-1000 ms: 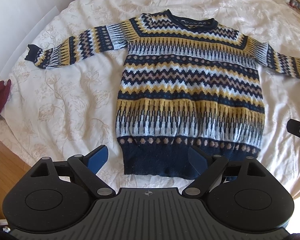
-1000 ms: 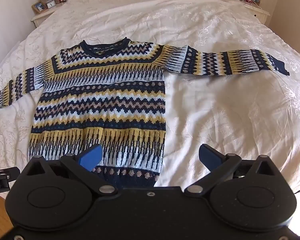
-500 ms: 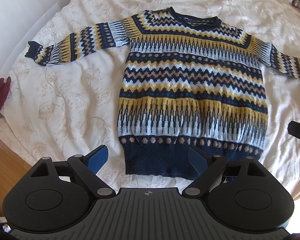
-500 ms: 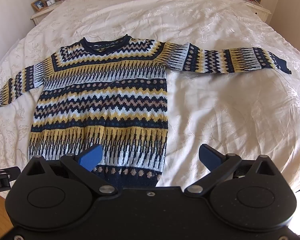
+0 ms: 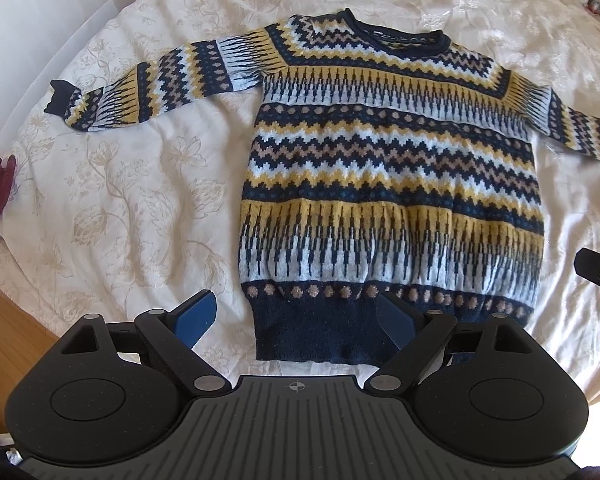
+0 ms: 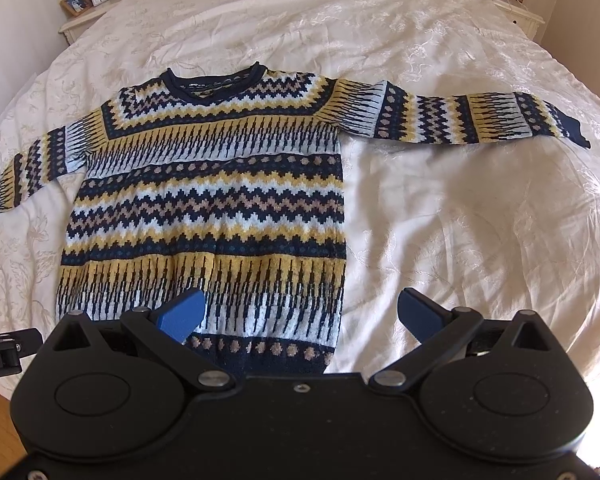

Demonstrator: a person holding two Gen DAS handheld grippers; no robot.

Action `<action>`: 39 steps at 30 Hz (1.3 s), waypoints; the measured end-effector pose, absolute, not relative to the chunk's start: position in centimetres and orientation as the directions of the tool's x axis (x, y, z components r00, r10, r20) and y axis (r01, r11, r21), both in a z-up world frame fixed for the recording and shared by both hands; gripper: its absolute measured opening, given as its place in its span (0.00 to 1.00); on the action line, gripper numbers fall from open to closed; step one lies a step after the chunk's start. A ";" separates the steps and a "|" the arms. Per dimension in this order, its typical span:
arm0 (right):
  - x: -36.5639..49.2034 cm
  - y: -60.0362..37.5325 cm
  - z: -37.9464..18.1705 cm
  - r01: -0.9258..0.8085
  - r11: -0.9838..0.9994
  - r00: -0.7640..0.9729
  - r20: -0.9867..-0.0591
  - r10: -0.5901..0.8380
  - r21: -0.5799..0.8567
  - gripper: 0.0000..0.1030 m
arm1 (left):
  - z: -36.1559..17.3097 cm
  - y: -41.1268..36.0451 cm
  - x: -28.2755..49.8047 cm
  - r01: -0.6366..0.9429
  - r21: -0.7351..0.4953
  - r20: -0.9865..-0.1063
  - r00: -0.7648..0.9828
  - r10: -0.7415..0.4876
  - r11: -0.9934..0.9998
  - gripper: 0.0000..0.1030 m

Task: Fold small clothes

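Through the left wrist camera I see my left gripper [image 5: 294, 318] spread wide and empty above the navy hem of the patterned sweater [image 5: 388, 184], which lies flat, sleeves outstretched, on the cream bedspread [image 5: 112, 208]. Through the right wrist camera, my right gripper [image 6: 300, 314] is equally wide, holding nothing, over the sweater's [image 6: 208, 204] lower right corner.

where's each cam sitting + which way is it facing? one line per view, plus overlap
Left wrist: on the left gripper, above the bed's foot edge, facing the sweater's hem; both open fingers show.
Right wrist: on the right gripper, further right, facing the headboard; open fingers show.
Shared: the sweater, the bed; each view catches the other gripper's edge.
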State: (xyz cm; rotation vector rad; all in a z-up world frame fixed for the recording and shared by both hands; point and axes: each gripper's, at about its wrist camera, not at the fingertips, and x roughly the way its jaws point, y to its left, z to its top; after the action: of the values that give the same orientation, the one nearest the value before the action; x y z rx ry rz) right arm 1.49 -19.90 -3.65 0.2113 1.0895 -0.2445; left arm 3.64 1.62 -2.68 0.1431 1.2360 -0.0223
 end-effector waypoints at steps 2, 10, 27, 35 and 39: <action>1.9 -19.8 -3.6 0.303 0.951 0.446 -0.891 -0.088 0.057 0.99 | -2.7 1.7 4.2 0.100 0.100 -0.942 0.330 0.062 0.990 0.85; 4.0 -19.5 -3.0 0.334 0.941 0.494 -0.860 -0.127 0.053 0.99 | -2.5 2.1 7.4 0.132 0.094 -0.939 0.340 0.044 0.987 0.84; 6.7 -22.7 -2.5 0.421 0.907 0.572 -0.779 -0.256 0.011 0.99 | -2.3 0.2 13.0 0.299 0.067 -0.896 0.437 -0.074 0.952 0.84; 7.4 -30.3 -3.4 0.493 0.870 0.545 -0.780 -0.307 0.002 0.94 | -3.3 -2.0 14.3 0.243 0.008 -0.912 0.400 -0.093 0.970 0.84; 8.1 -35.0 -4.5 0.492 0.871 0.521 -0.798 -0.302 -0.008 0.92 | -3.5 -3.4 14.5 0.194 -0.006 -0.916 0.392 -0.083 0.981 0.83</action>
State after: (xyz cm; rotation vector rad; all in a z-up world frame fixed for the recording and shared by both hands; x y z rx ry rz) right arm 8.08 -34.99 -4.51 0.2303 0.9055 -0.4804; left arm 14.54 -3.38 -3.54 0.1079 1.1547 -0.1768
